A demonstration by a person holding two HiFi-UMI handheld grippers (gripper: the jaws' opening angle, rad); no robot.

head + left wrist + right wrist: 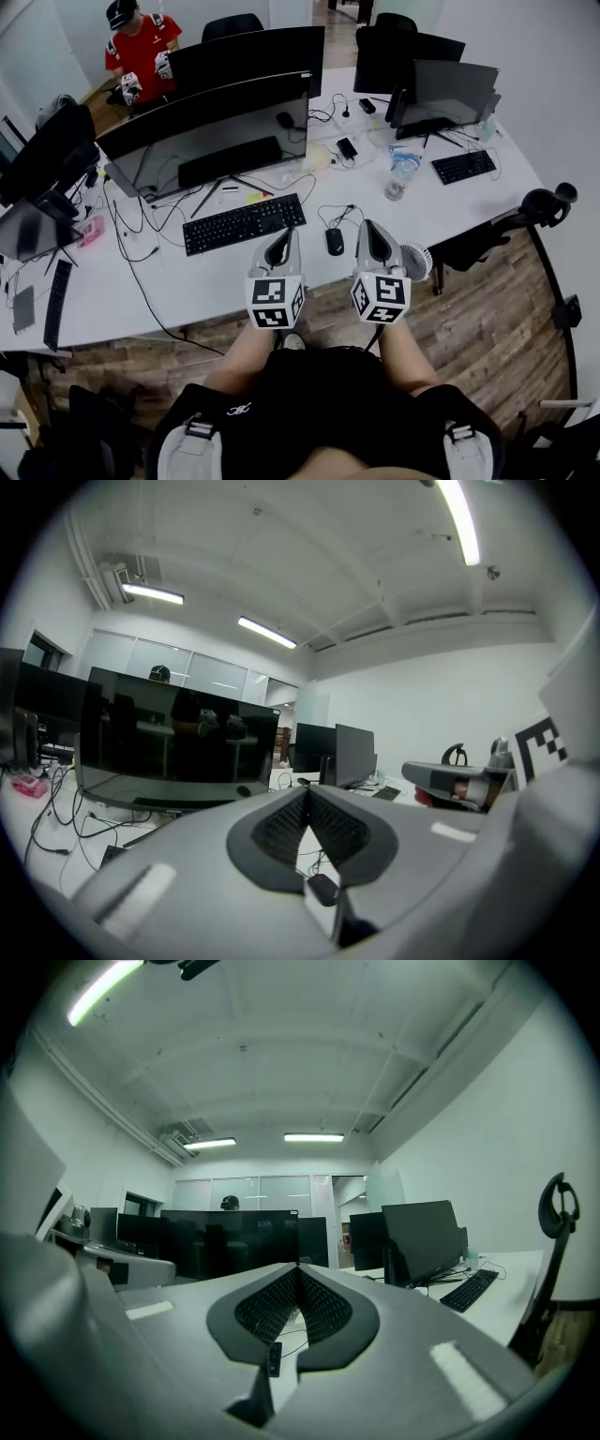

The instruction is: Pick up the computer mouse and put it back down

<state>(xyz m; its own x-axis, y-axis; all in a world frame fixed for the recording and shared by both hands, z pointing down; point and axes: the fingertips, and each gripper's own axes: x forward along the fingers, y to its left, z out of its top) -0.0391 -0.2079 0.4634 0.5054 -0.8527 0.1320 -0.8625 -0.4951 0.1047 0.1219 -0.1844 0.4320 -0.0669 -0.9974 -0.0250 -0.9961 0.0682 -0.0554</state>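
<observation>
The black computer mouse (335, 241) lies on the white desk (216, 277), just right of a black keyboard (244, 223). Both grippers hang above the desk's near edge with the mouse between them. My left gripper (283, 239) is to its left, and my right gripper (368, 228) is to its right. Neither touches it. In the left gripper view the jaws of the left gripper (307, 791) meet at the tips with nothing held, and the mouse (322, 889) shows below them. The right gripper (298, 1267) is likewise shut and empty.
A wide curved monitor (206, 127) stands behind the keyboard. A small white fan (415, 261) sits at the desk edge to the right. Further back are a water bottle (401, 175), loose cables and a second keyboard (464, 166). A person in red (141, 42) sits at the far side.
</observation>
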